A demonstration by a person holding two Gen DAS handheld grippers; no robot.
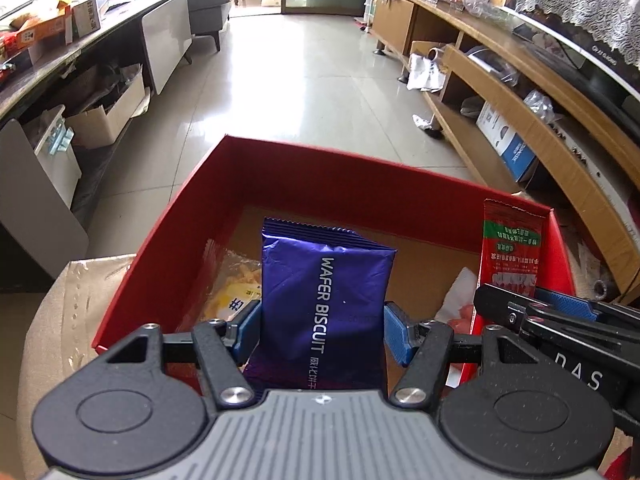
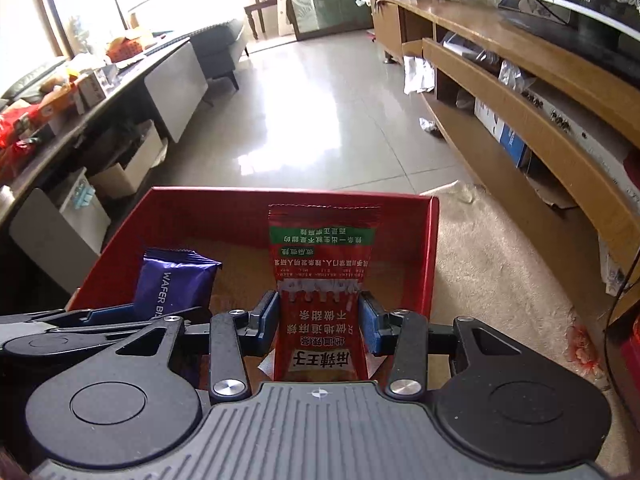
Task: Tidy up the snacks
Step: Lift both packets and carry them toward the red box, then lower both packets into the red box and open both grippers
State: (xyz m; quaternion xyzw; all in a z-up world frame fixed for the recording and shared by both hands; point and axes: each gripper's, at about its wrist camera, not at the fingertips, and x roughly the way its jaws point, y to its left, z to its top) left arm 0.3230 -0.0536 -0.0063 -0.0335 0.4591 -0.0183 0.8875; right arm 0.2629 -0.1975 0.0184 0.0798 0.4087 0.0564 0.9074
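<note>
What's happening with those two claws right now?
Left gripper shut on purple wafer biscuit packet. Right gripper shut on red snack packet. Both over red box. Nothing blocking.

Plenty of open cardboard floor in the middle and far end of the red box (image 1: 304, 176), so that's the easy way in. Near-left corner is taken by a yellow snack bag (image 1: 236, 284), something white and pink (image 1: 460, 300) sits near right. The two grippers are nearly touching, side by side.

Left gripper (image 1: 322, 330) and right gripper (image 2: 318, 320), black linkages, blue ribbed pads, silver screws, grey ridged bodies
</note>
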